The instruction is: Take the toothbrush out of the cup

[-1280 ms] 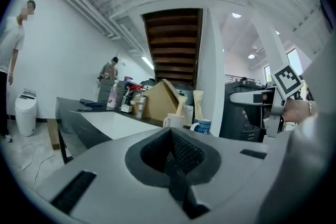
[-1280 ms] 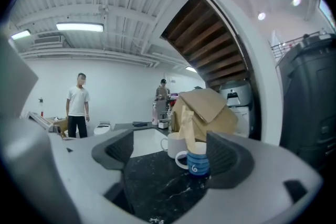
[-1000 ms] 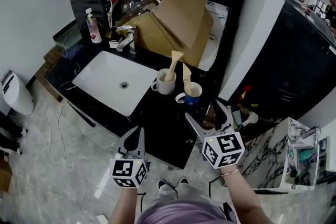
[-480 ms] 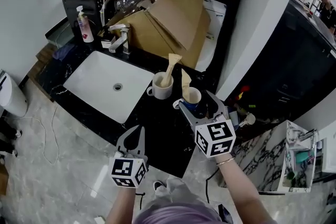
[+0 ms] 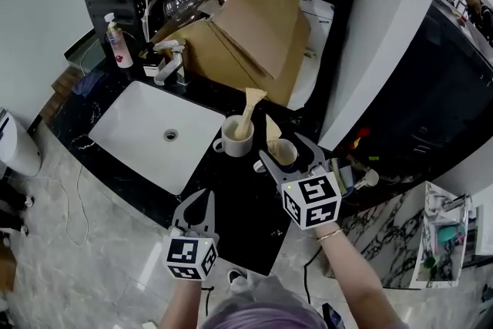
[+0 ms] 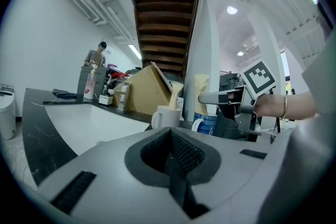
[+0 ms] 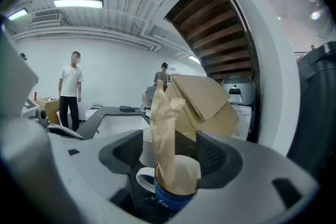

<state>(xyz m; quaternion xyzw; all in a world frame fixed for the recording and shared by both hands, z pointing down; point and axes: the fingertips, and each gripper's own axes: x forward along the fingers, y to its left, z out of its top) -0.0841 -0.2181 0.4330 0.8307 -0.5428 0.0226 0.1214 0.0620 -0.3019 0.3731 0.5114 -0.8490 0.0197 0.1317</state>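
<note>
1. From my screen the cup is a blue mug with a white inside and a pale handle. It stands upright on the black counter, just beside a white mug.
2. The toothbrush (wrapped in crinkled tan paper) stands in the cup, leaning slightly, its top well above the rim.

Beside the one sink: two cups, a white cup and a blue cup, and two seemingly paper-wrapped toothbrushes.

Black counter bears white cup, blue cup, box.
</note>
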